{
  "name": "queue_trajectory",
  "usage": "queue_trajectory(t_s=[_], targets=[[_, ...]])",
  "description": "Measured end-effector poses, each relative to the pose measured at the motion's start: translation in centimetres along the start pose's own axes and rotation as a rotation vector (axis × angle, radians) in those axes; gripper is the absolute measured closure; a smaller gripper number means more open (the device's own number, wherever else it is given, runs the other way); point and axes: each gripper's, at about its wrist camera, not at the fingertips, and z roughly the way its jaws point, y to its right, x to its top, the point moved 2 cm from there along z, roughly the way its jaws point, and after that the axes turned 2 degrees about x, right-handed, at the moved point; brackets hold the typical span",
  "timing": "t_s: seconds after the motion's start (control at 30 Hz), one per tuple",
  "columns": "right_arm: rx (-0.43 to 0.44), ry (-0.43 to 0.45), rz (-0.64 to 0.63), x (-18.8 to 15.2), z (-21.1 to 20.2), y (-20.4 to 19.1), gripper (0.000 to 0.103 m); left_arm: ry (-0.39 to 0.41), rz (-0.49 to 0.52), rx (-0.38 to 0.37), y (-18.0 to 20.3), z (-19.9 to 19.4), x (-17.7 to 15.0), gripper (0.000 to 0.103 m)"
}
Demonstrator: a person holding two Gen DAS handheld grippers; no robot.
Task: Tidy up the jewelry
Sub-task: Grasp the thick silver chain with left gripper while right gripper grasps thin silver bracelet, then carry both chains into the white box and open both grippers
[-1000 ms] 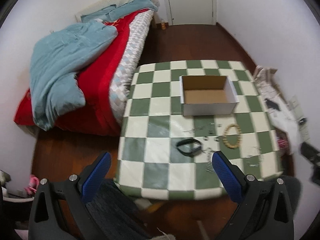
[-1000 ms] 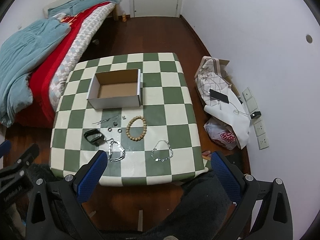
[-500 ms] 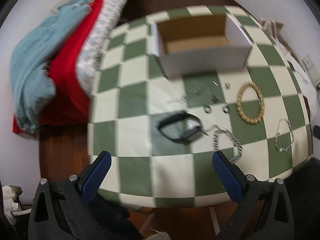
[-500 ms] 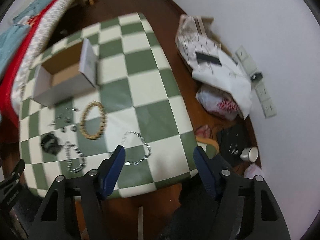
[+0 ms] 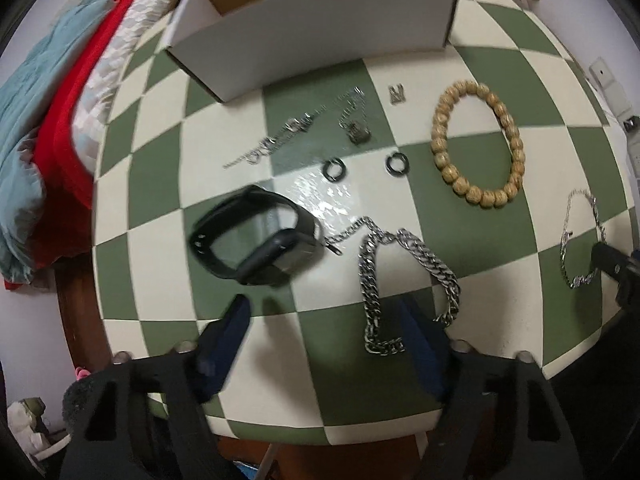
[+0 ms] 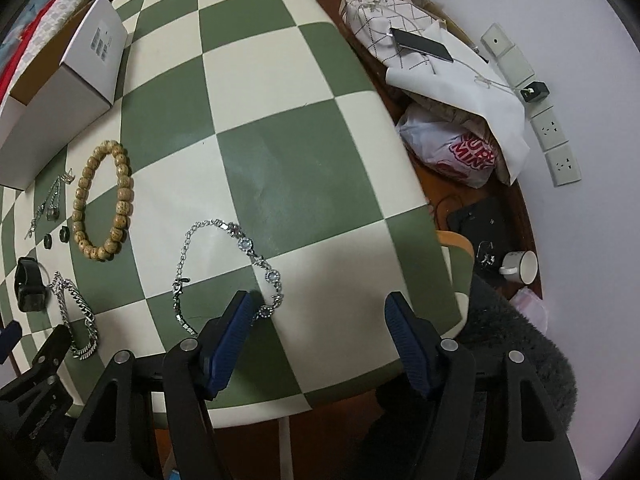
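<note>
Jewelry lies on the green-and-cream checkered table [image 5: 480,240]. A black smartwatch [image 5: 256,244], a thick silver chain [image 5: 404,284], two dark rings [image 5: 335,169], a wooden bead bracelet [image 5: 476,144] and small silver pieces [image 5: 280,140] lie in front of an open white box [image 5: 312,28]. My left gripper [image 5: 324,320] is open, low over the table between the watch and the chain. My right gripper [image 6: 320,312] is open just above a thin silver gem bracelet [image 6: 228,264], its left finger [image 6: 230,336] over the bracelet's near end. The gem bracelet also shows in the left wrist view [image 5: 580,244].
A bed with red and teal bedding [image 5: 48,92] stands left of the table. On the floor to the right are bags [image 6: 452,148], a phone [image 6: 422,44], a white mug [image 6: 520,268] and wall sockets [image 6: 552,128]. The table's near edge is right below both grippers.
Both grippers have dropped from high above to just over the table. The left has closed in on the watch and chain, the right on the gem bracelet. Both jaws have narrowed somewhat.
</note>
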Motion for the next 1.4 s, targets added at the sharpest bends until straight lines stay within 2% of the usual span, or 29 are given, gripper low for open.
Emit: queue_trajectory(t_s=[0.1, 0.13, 0.17, 0.2, 0.23, 0.27, 0.3, 0.37, 0.4, 0.47, 0.6, 0.7, 1.03, 1.4], targets=[[0.002, 0.011, -0.009, 0.0, 0.1, -0.3, 0.033, 0.014, 0.003, -0.031, -0.1, 0.1, 0.1, 0.044], [0.005, 0.016, -0.013, -0.1, 0.2, -0.3, 0.033, 0.018, 0.004, -0.045, 0.0, -0.1, 0.1, 0.054], [0.014, 0.015, -0.013, 0.0, 0.0, -0.5, 0.034, 0.026, 0.006, -0.082, 0.1, -0.3, 0.0, 0.07], [0.027, 0.017, -0.012, 0.0, -0.1, -0.4, 0.035, 0.032, 0.011, -0.118, 0.3, -0.4, 0.0, 0.078], [0.044, 0.018, -0.011, 0.0, -0.1, -0.3, 0.036, 0.036, 0.018, -0.142, 0.5, -0.5, -0.1, 0.093], [0.053, 0.022, -0.014, -0.1, -0.2, -0.2, 0.037, 0.042, 0.032, -0.138, 0.8, -0.7, -0.2, 0.097], [0.052, 0.028, -0.026, -0.2, -0.3, -0.3, 0.039, 0.049, 0.043, -0.125, 0.9, -0.8, -0.3, 0.097], [0.056, 0.047, -0.042, -0.4, -0.5, -0.7, 0.05, 0.055, 0.049, -0.118, 1.1, -1.0, -0.5, 0.098], [0.055, 0.056, -0.053, -0.5, -0.8, -0.9, 0.069, 0.055, 0.046, -0.121, 1.0, -1.0, -0.5, 0.098], [0.049, 0.056, -0.067, -0.6, -0.9, -1.3, 0.099, 0.056, 0.04, -0.115, 0.8, -1.1, -0.5, 0.098], [0.095, 0.061, -0.025, -0.4, -1.5, -0.8, 0.101, 0.082, 0.013, -0.11, -0.5, -2.0, -0.7, 0.098], [0.127, 0.098, -0.01, -0.1, -3.2, -0.5, 0.101, 0.104, -0.016, -0.129, -1.5, -3.2, -1.0, 0.098], [0.222, 0.222, -0.049, 0.6, -9.9, -2.4, 0.102, 0.19, -0.083, -0.166, -4.0, -8.4, -0.9, 0.098], [0.308, 0.327, -0.098, 2.6, -15.8, -5.1, 0.102, 0.342, -0.153, -0.185, -7.9, -14.2, 3.4, 0.098]])
